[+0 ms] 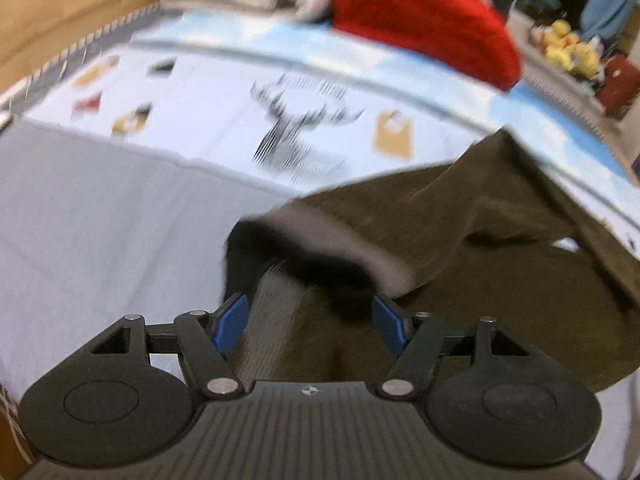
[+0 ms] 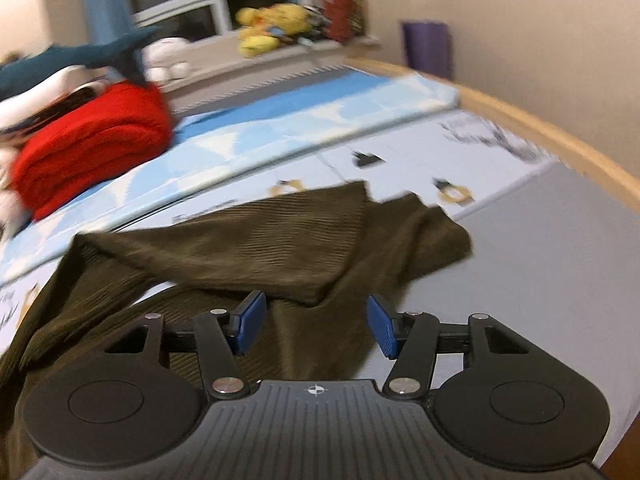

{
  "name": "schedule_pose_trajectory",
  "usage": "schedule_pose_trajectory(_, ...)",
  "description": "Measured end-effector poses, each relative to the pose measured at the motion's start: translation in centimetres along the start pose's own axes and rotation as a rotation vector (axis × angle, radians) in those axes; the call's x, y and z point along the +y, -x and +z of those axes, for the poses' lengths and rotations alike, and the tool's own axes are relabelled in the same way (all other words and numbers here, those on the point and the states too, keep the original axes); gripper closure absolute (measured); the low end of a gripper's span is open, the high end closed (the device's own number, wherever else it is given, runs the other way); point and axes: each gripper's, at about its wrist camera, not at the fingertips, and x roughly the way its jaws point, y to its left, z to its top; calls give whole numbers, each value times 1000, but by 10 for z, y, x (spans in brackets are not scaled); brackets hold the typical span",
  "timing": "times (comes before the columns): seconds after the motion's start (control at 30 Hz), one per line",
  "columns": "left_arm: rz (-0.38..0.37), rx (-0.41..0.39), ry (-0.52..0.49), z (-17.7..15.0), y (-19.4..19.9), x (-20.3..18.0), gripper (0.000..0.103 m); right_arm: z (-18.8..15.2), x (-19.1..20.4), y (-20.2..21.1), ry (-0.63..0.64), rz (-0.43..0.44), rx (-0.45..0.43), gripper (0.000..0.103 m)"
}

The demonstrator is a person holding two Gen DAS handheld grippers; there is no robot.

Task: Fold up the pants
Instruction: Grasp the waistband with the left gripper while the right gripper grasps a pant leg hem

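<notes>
We see the dark olive ribbed-fabric pants [image 2: 248, 248] lying rumpled on the pale printed bed cover [image 1: 120, 208], just ahead of both released tongs, left gripper [image 1: 310, 322] over the bunched end, right gripper [image 2: 316, 324] beside a folded flap

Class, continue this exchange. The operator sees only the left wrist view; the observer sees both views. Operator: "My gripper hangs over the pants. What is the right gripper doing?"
Observer: The right gripper is open above the pants; its pads grip nothing.
Operator: Anything beyond the bed on that side?
Observer: A purple roll stands against the wall.
</notes>
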Motion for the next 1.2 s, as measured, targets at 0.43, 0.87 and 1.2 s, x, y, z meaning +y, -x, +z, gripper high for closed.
schedule_pose_trajectory(0.43, 126, 207, -4, 9, -57, 8, 19, 3, -52, -101, -384, -29, 173, 30)
schedule_pose_trajectory(0.87, 119, 296, -8, 9, -92, 15, 18, 11, -57, -124, -362, 11, 172, 91)
schedule_pose_trajectory(1.2, 55, 200, -180, -11, -52, -1, 75, 14, -91, -49, -276, -4, 98, 97)
